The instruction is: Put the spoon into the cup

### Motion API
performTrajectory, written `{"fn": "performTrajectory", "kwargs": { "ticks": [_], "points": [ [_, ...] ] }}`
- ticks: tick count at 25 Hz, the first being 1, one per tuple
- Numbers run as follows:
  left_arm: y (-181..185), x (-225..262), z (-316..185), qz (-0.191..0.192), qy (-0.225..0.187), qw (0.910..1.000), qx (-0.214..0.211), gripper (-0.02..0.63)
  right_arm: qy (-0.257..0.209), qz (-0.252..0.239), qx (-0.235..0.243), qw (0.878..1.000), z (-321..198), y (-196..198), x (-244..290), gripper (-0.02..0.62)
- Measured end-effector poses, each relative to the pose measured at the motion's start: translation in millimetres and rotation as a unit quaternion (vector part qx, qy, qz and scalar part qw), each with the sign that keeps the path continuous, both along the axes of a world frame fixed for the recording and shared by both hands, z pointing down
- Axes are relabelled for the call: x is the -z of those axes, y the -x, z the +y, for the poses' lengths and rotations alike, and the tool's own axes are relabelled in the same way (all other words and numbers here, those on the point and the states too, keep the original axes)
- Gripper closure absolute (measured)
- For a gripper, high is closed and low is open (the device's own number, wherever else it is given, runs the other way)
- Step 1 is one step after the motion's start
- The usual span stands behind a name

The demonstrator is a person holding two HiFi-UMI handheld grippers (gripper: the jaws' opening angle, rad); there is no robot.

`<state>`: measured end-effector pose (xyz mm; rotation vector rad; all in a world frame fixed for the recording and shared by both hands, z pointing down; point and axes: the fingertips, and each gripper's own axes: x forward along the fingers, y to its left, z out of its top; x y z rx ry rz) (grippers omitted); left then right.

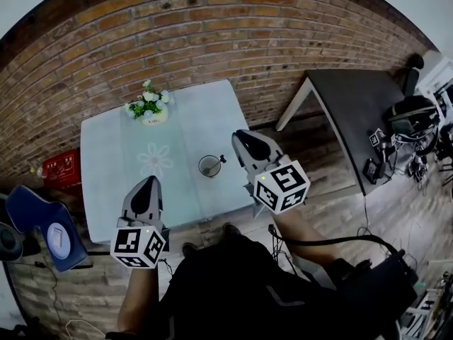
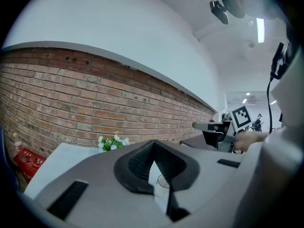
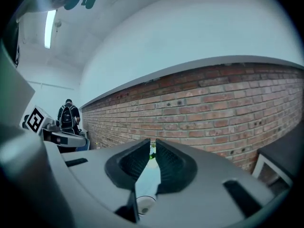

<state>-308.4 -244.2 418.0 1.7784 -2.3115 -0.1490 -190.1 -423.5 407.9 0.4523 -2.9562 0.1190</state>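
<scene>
Brick wall backs the pale surface; its cup seemingly holds the spoon already. Left tool is closed and empty, right tool barely apart and empty. Little remains.

I see the cup standing upright on the pale table, toward its near right part: small, round, dark-rimmed. The spoon seems to rest inside it, a short dark end jutting over the right rim.
</scene>
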Motion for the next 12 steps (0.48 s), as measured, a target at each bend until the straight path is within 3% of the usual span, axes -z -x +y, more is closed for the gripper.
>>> {"fn": "performTrajectory", "kwargs": {
  "ticks": [12],
  "points": [
    [6.5,27.2,-2.3,-0.022,-0.026,0.9992,-0.022,0.595,-0.017,-0.016,-0.042,0.999,6.6,-24.8,23.3,0.577]
  ]
}}
